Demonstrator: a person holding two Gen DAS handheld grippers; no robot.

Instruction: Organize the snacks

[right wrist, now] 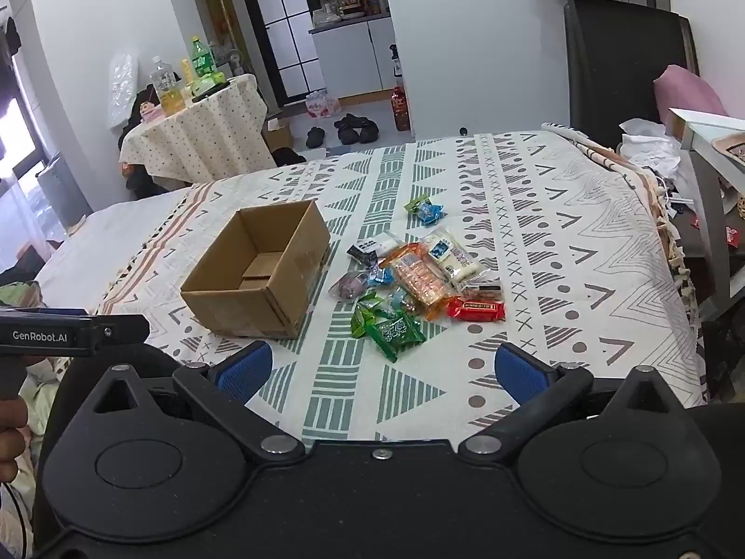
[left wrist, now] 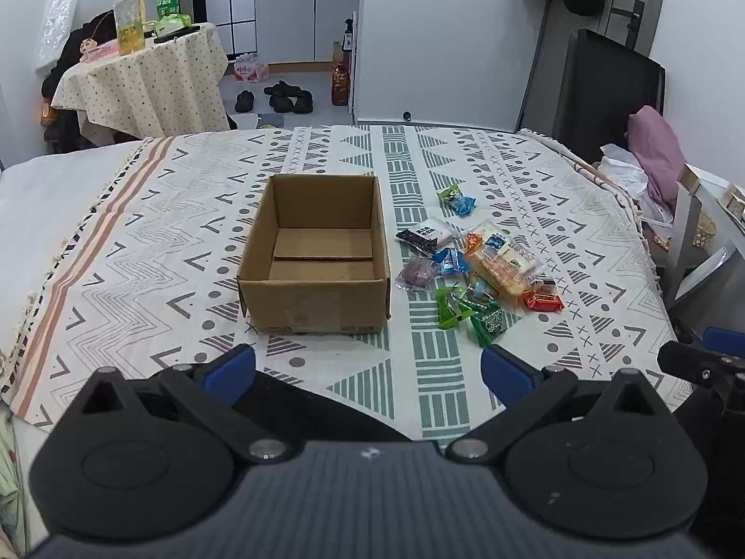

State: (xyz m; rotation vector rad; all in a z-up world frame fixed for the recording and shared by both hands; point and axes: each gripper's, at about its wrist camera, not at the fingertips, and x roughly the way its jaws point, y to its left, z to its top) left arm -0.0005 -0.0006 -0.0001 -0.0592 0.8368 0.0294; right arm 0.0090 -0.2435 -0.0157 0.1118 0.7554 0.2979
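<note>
An open brown cardboard box (left wrist: 314, 256) (right wrist: 256, 275) stands empty on a patterned cloth. To its right lies a pile of wrapped snacks (left wrist: 479, 270) (right wrist: 414, 289): green packets (right wrist: 391, 330), a red bar (right wrist: 476, 310), an orange pack (right wrist: 419, 277), a black-and-white packet (left wrist: 424, 234). Two small packets (left wrist: 457, 200) (right wrist: 424, 211) lie apart, farther back. My left gripper (left wrist: 368, 375) hangs open over the cloth's near edge, in front of the box. Below the snack pile, my right gripper (right wrist: 384, 375) is open too. Both hold nothing.
The cloth covers a bed (left wrist: 56, 195). A small round table (left wrist: 144, 79) with bottles stands back left, shoes (left wrist: 279, 95) lie on the floor beyond. A dark chair (left wrist: 605, 93), pink fabric (left wrist: 654, 153) and a white shelf (right wrist: 707, 149) crowd the right side.
</note>
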